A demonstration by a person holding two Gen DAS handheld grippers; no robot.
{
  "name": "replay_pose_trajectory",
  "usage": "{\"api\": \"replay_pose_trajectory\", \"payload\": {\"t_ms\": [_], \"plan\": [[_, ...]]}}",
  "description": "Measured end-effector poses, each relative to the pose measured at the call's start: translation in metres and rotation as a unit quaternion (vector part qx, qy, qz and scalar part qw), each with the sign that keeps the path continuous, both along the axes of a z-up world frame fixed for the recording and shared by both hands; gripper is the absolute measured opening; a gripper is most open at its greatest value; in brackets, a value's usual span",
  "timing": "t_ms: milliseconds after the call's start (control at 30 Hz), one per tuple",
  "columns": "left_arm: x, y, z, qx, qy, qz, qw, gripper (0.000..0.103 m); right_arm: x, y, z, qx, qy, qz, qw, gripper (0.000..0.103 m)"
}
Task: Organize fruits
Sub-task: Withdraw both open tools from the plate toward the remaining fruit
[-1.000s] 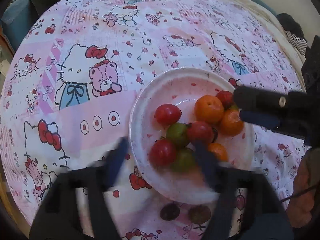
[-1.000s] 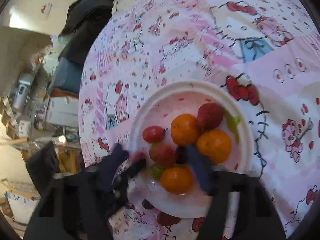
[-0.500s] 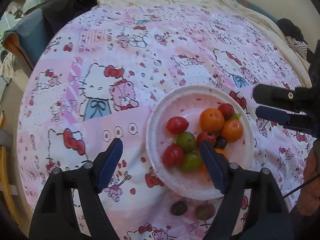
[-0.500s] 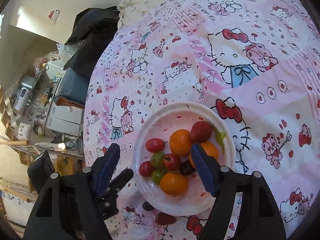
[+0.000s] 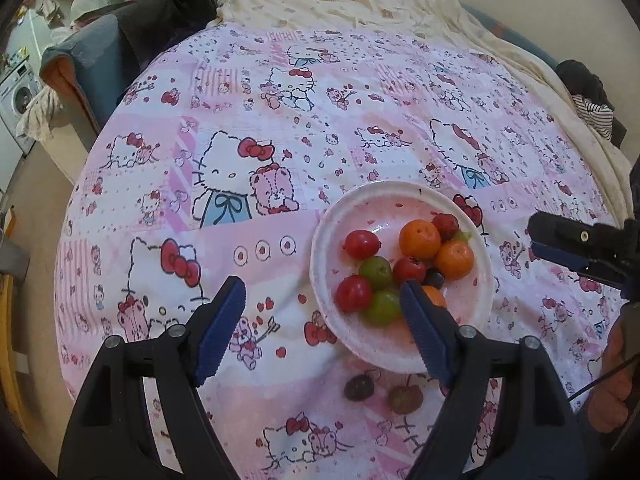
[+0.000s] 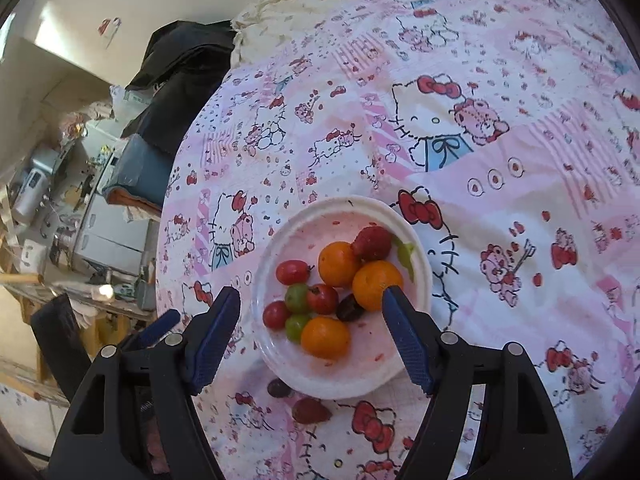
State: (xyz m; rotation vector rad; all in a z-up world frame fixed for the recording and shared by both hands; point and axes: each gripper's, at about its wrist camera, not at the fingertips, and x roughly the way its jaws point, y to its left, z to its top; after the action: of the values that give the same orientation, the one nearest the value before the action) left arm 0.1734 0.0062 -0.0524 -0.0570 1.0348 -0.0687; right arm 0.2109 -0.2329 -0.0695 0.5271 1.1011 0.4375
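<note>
Hovering above the table, I hold my left gripper [image 5: 322, 306] with its blue pads spread wide and nothing between them; below it lies the pink cartoon-cat tablecloth [image 5: 248, 128] and the near left edge of the white plate [image 5: 320, 264]. My right gripper [image 6: 311, 320] is likewise spread and empty, and through its gap I look down on the same plate [image 6: 416, 248].

The fruits sit heaped on the plate. In the right wrist view I count three oranges: one toward the far side [image 6: 338, 264], one beside it to the right [image 6: 376, 285], and one nearest me [image 6: 325, 338]. A strawberry [image 6: 373, 243] leans against the two farther oranges, with a green leaf [image 6: 406, 254] just beside it at the rim. Small red fruits [image 6: 293, 272] and green ones [image 6: 297, 297] cluster to the left of the oranges, and a dark grape-like fruit [image 6: 349, 308] lies among them.

Two fruits lie off the plate on the cloth, just beside its near rim: a dark purple one [image 5: 359, 387] and a brownish-red one [image 5: 405, 399], close together but apart.

From the left wrist view, my right gripper [image 5: 560, 246] shows at the right edge, well clear of the plate, with part of my hand [image 5: 612, 376] below it.
</note>
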Motion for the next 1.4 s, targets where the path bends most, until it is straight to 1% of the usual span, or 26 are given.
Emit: {"api": "replay_pose_trajectory", "payload": {"t_ms": [67, 300, 433, 600, 667, 733, 800, 967, 1067, 1200, 1233, 1300, 1367, 1400], "plan": [[-0.004, 0.004, 0.001, -0.004, 0.000, 0.007, 1.0000, 0.077, -0.007, -0.002, 0.003, -0.011, -0.008, 0.000, 1.000, 0.077], [-0.023, 0.021, 0.009, -0.022, -0.001, 0.033, 0.9992, 0.077, -0.030, -0.004, 0.005, -0.026, -0.010, -0.003, 1.000, 0.077], [-0.034, 0.028, 0.006, -0.042, 0.018, 0.038, 0.9982, 0.077, -0.045, -0.001, 0.001, -0.038, -0.002, -0.001, 0.999, 0.077], [-0.047, 0.041, -0.001, -0.031, 0.036, 0.062, 0.9969, 0.077, -0.063, 0.010, -0.010, -0.044, 0.016, 0.028, 0.998, 0.077], [-0.053, 0.048, -0.003, -0.029, 0.043, 0.079, 0.9955, 0.077, -0.068, 0.016, -0.018, -0.050, 0.028, 0.042, 0.997, 0.077], [-0.058, 0.055, -0.003, -0.031, 0.048, 0.093, 0.9940, 0.077, -0.072, 0.029, -0.023, -0.076, 0.028, 0.073, 0.994, 0.077], [-0.061, 0.060, -0.005, -0.036, 0.052, 0.102, 0.9927, 0.077, -0.074, 0.043, -0.028, -0.108, 0.024, 0.111, 0.988, 0.077], [-0.067, 0.070, -0.008, -0.033, 0.056, 0.110, 0.9918, 0.077, -0.080, 0.072, -0.053, -0.147, 0.035, 0.169, 0.974, 0.077], [-0.067, 0.076, -0.010, -0.032, 0.057, 0.116, 0.9911, 0.077, -0.081, 0.092, -0.064, -0.179, 0.024, 0.202, 0.963, 0.074], [-0.066, 0.082, -0.015, -0.037, 0.066, 0.123, 0.9896, 0.077, -0.082, 0.122, -0.074, -0.209, -0.006, 0.246, 0.946, 0.072], [-0.065, 0.083, -0.016, -0.037, 0.067, 0.123, 0.9895, 0.077, -0.082, 0.128, -0.077, -0.220, -0.010, 0.254, 0.942, 0.069], [-0.065, 0.084, -0.018, -0.042, 0.070, 0.122, 0.9892, 0.077, -0.082, 0.135, -0.083, -0.237, -0.014, 0.266, 0.934, 0.067], [-0.063, 0.084, -0.020, -0.050, 0.073, 0.117, 0.9891, 0.077, -0.081, 0.140, -0.087, -0.256, -0.022, 0.278, 0.926, 0.057], [-0.063, 0.083, -0.021, -0.048, 0.073, 0.117, 0.9893, 0.077, -0.082, 0.141, -0.086, -0.259, -0.029, 0.282, 0.923, 0.052]]}}
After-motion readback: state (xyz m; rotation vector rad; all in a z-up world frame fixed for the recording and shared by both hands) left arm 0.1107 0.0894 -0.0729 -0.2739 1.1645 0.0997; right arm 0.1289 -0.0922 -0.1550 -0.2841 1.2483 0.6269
